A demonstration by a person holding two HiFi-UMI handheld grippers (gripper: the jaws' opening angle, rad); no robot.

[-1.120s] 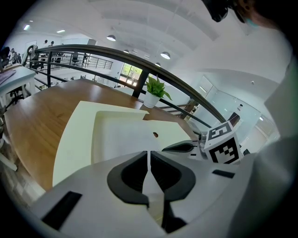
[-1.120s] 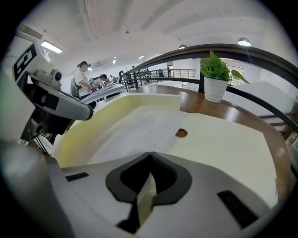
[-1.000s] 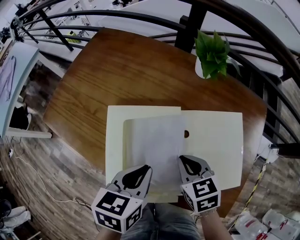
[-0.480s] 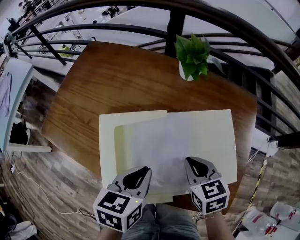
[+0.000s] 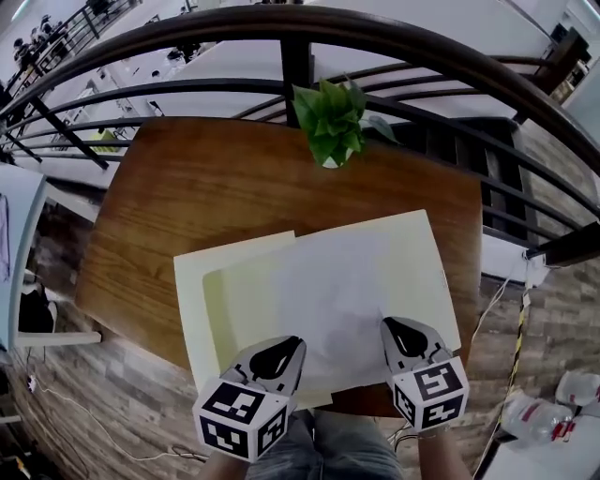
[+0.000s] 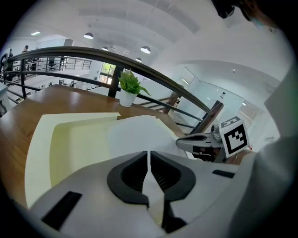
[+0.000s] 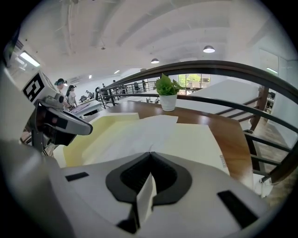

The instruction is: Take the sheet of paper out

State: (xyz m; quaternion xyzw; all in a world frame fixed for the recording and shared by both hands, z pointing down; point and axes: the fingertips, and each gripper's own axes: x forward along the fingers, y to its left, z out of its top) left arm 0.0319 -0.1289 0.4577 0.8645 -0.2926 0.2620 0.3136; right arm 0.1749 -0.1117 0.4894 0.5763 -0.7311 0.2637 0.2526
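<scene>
Since a second ago the sheet of paper [image 5: 328, 286] has slid to my right, off the left half of the pale yellow folder [image 5: 192, 281] and across its right flap, and both grippers have travelled that way with it. I keep the left gripper [image 5: 277, 352] and the right gripper [image 5: 405, 336] at the sheet's near edge, each with its fingers pressed together and pinching the paper; both gripper views show the white edge running between the pads. By my reading the pull is well along: the sheet has come off the left half, but it still lies on top of the open folder, so lifting or drawing it fully clear remains to be done. Folder and sheet rest on a wooden table [image 5: 187, 187] with rounded corners, a small potted plant [image 5: 330, 122] at its far edge. A dark curved railing [image 5: 281, 23] runs behind the table, with a bright, white-ceilinged hall beyond and plank floor [image 5: 112, 394] below.
</scene>
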